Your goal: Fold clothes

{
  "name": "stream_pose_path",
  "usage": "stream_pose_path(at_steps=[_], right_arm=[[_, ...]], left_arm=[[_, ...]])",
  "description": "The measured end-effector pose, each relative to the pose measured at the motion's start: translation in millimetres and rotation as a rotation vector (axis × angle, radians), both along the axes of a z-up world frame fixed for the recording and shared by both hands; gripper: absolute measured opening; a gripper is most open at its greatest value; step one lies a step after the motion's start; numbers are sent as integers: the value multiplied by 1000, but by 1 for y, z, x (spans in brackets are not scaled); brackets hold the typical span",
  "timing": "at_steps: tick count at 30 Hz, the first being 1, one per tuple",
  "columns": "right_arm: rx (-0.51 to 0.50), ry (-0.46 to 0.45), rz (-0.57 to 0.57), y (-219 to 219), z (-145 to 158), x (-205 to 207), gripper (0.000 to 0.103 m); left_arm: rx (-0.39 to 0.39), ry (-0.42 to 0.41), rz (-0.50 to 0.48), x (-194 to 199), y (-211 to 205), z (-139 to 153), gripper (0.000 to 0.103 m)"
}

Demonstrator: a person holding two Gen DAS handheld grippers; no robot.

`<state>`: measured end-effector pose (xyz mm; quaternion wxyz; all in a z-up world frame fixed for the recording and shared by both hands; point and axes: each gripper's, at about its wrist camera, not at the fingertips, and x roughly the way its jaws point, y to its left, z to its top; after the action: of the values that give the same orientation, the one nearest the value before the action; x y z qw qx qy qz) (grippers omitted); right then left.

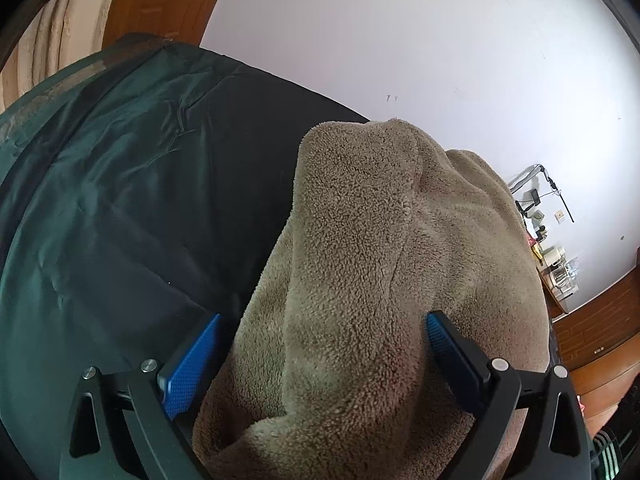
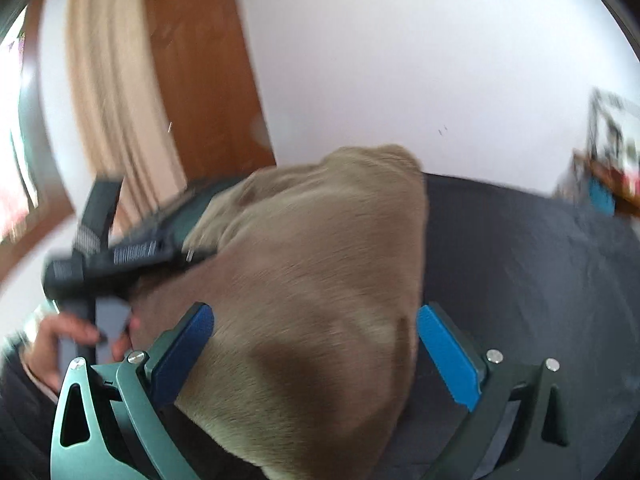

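Observation:
A tan fleece garment lies bunched on a dark cloth-covered surface. My left gripper is open, its blue pads either side of the fleece, which fills the gap between them. In the right wrist view the same fleece lies between the wide-open blue pads of my right gripper. The left gripper's body shows at the left of that view, held by a hand, at the fleece's left edge. The right view is motion-blurred.
The dark cloth surface extends right of the fleece. A white wall, a wooden door and a beige curtain stand behind. A cluttered wooden shelf is at far right.

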<state>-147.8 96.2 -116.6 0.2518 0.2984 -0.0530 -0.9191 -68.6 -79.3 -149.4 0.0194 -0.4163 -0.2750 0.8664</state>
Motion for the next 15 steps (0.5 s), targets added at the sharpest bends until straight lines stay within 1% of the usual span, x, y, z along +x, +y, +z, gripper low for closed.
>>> stream_pose_path(at_steps=[1,3,4,7,8,10,13,15], right_arm=[[-19,-12,5,2,-1,-2,102],[-28,-37,28,0,-5,-5,102],[-6,-45,38,-4,-8,-7,102],[142,-91,70,-24,-23,-10,102],[176,-104,83,-28,-29,-13,102],[184,-133,105,-26,-31,-18,102],[166,-126,102,-16,-22,-19,102],[176,-81,80,-8,-9,-11,102]], left_arm=[[1,-1,0,0,-1,0,101],[3,-2,-1,0,-2,-1,101],[3,-3,-2,0,-3,-1,101],[1,-4,-6,1,-5,-1,101],[0,-4,-7,1,-5,-1,101],[1,-2,-11,3,-7,-4,101],[-3,0,-14,5,-9,-6,102],[-1,0,-20,5,-12,-7,102]])
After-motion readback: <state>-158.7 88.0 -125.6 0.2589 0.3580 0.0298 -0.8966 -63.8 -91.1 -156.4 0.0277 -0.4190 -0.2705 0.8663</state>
